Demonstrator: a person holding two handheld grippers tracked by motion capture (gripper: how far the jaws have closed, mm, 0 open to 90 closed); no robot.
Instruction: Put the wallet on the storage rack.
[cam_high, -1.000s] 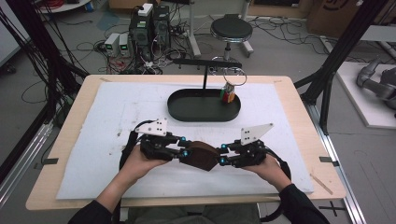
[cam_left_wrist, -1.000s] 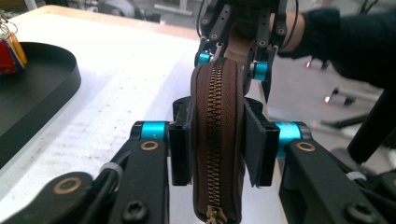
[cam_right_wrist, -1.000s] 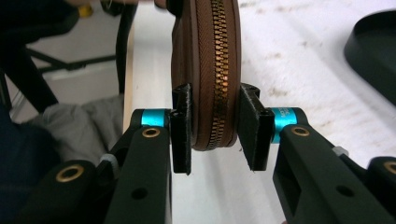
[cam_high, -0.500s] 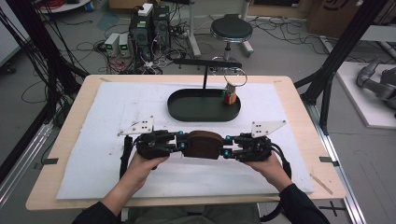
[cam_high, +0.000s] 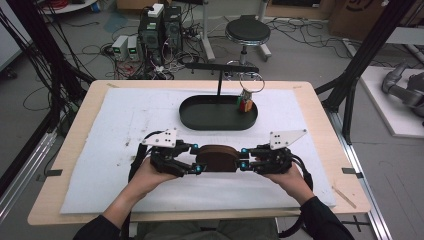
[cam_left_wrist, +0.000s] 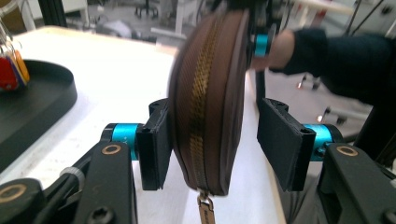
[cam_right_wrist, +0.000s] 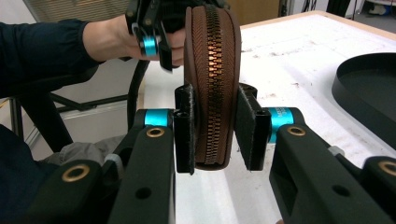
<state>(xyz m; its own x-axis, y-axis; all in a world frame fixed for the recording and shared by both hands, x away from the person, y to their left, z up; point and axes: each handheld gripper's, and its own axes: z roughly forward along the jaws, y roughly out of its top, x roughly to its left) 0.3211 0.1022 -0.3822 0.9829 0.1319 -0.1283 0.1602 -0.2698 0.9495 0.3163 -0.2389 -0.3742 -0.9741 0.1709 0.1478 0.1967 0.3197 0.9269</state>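
While the right gripper (cam_right_wrist: 215, 135) has both pads pressed flat against the sides of a brown zipped pouch (cam_right_wrist: 211, 84), it carries that pouch by one end, with the brass zipper running up the middle between its jaws. Its jaws have just been closing, with the pouch between them.

At the pouch's other end, the left gripper (cam_left_wrist: 224, 140) stands part open: one pad lies against the pouch's side, the other stands clear with a gap. Its jaws have just been opening, the pouch still between them, and the zipper pull (cam_left_wrist: 204, 211) hangs at the bottom edge.

From the high view, the pouch (cam_high: 216, 157) sits between the two grippers, left (cam_high: 192, 162) and right (cam_high: 245, 161), near the person's edge of the table and over a white mat (cam_high: 115, 130). Whether it rests on the mat or hangs just above it cannot be told. A hand holds each gripper, with dark sleeves coming in from below.

Farther across the mat lies a black oval tray (cam_high: 200, 119), well apart from the pouch. At its right end a small bunch of colourful things (cam_high: 244, 103) hangs from a ring on a black stand (cam_high: 220, 75) that rises behind the tray.
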